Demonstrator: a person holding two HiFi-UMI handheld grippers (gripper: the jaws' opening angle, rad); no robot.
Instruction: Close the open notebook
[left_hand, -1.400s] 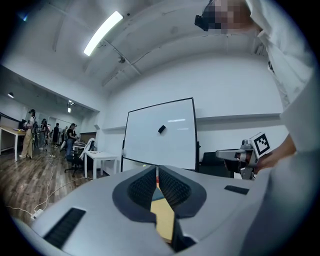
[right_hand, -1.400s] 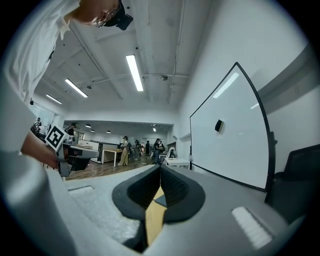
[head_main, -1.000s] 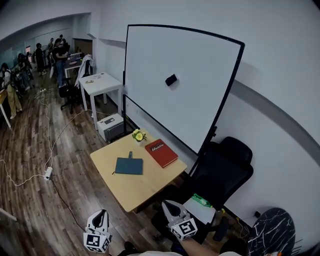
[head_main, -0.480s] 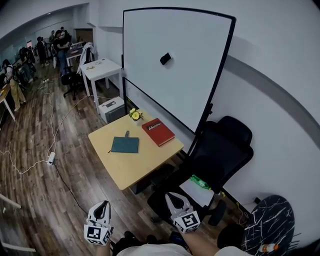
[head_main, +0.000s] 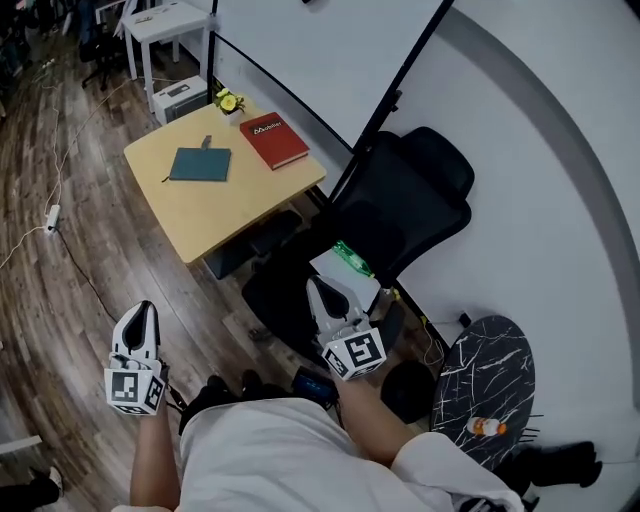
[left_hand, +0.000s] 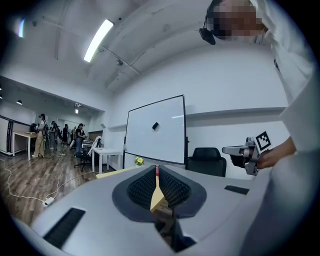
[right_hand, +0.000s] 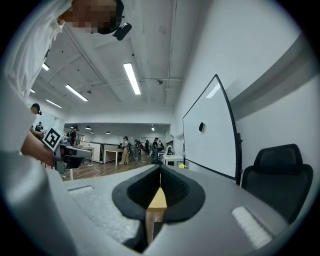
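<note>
Shifting toward the frame's upper left, the bench (head_main: 215, 215) is sitting well apart from the left claw (head_main: 142, 312) and right claw (head_main: 320, 290), both closed and empty. The teal notebook (head_main: 200, 164) is lying there beside a red book (head_main: 273, 140), apparently already shut; any further move is requiring an approach first. A pot (head_main: 229, 101) is holding yellow flowers.

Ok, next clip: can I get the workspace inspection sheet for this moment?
Surface: wooden table, carrying three items.
Job's things: teal notebook flat on the table, looks closed from here.
Clutter: red book and yellow flowers on the table; green item on the black chair.
Grippers: left gripper shut, empty; right gripper shut, empty; both well short of the table.
Cables: corded power strip on the floor left of the table.
Surroundings: whiteboard behind the table; people at distant desks.
</note>
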